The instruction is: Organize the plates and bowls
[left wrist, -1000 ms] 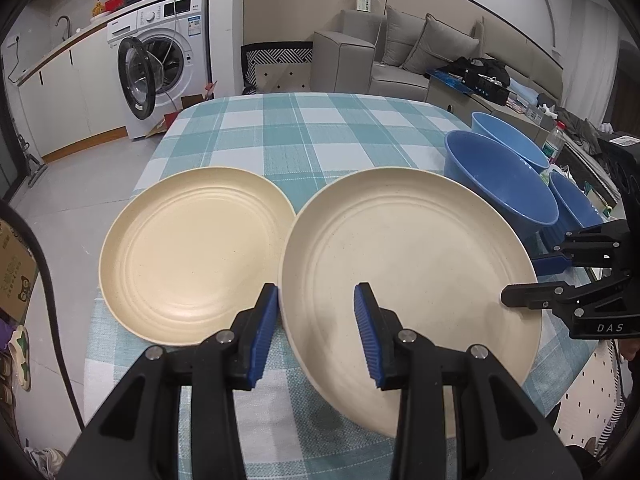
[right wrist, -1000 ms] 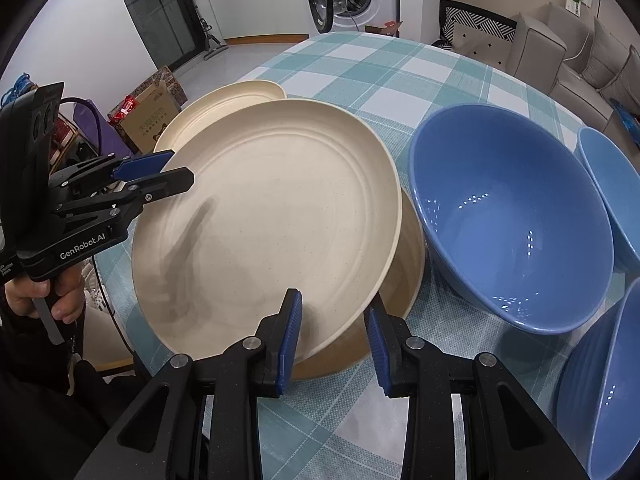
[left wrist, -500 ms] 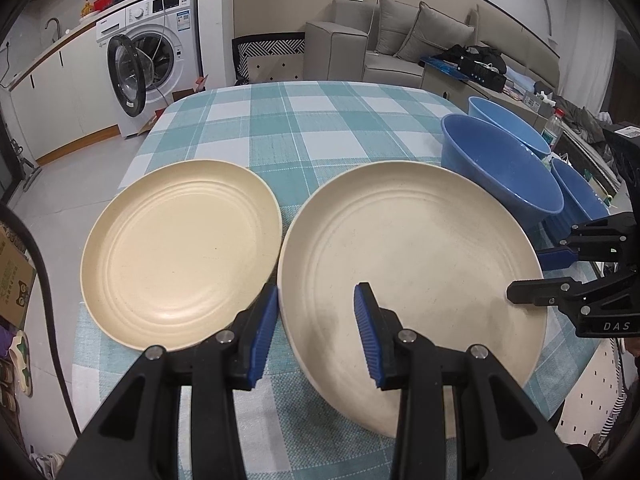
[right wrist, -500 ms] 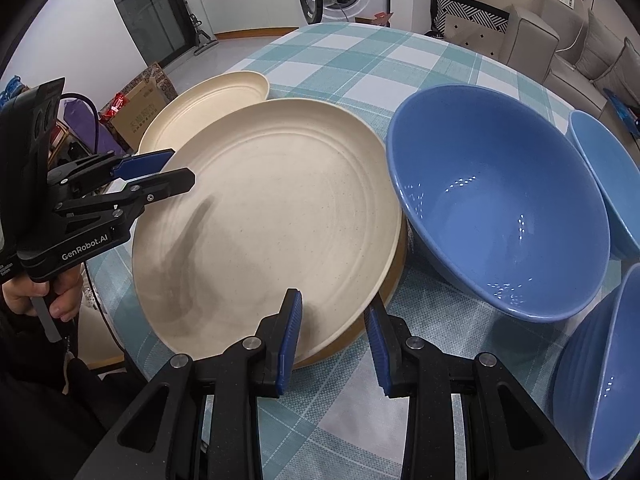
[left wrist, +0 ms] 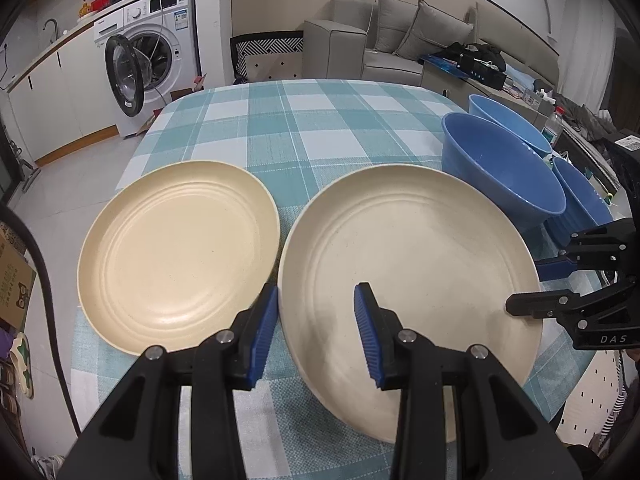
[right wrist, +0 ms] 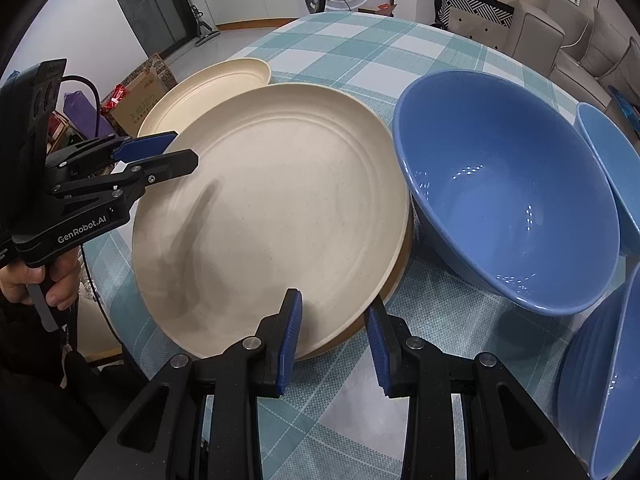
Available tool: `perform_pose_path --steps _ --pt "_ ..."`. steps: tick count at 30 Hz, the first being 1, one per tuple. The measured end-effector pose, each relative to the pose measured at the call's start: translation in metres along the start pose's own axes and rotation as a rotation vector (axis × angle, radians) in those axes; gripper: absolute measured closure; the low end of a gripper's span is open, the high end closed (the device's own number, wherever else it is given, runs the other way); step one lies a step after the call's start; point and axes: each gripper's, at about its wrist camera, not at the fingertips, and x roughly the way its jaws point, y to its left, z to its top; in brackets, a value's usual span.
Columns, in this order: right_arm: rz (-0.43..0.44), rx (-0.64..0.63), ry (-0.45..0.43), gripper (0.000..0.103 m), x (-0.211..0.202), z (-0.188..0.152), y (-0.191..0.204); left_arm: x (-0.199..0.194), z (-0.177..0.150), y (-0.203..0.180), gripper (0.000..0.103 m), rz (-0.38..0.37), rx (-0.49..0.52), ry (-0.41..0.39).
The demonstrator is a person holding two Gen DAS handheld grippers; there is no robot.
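Cream plastic fills the middle of both views: a wide top plate sits on a lower plate, whose browner edge peeps out only at the top plate's right side. The left claw is narrowed on the top plate's left rim, one blue pad inside the dish and the other outside it, over the cloth. The right claw grips the same plate's opposite rim the same way, its jaws also drawn close. From the right wrist, a hand holds the left claw's handle, left of the top plate.

The top plate is round and shallow, matte and faintly speckled, with raised rings stepping down to a flat floor. A shadow streaks its left half.

Left of the top plate lies a single plate of the same make. It lies just beside the top plate; I cannot tell whether the rims touch. On the top plate's right stands a deep blue bowl so close to the stacked plates that I cannot tell if they touch. Two more blue bowls crowd beyond it.

Behind the top plate the checked teal tablecloth lies bare to the table's far edge. The table's near edge runs close under both claws, and the single plate nearly reaches its left edge.
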Motion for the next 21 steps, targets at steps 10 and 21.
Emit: perform_pose_path --steps 10,21 --pt "-0.014 0.001 0.002 0.069 0.0014 -0.0022 -0.0005 0.0071 -0.0036 -0.0067 0.066 0.001 -0.003 0.008" --pt "-0.073 -0.075 0.036 0.069 0.0049 -0.0025 0.0086 0.0088 -0.0024 -0.0074 0.066 0.004 0.010 0.005"
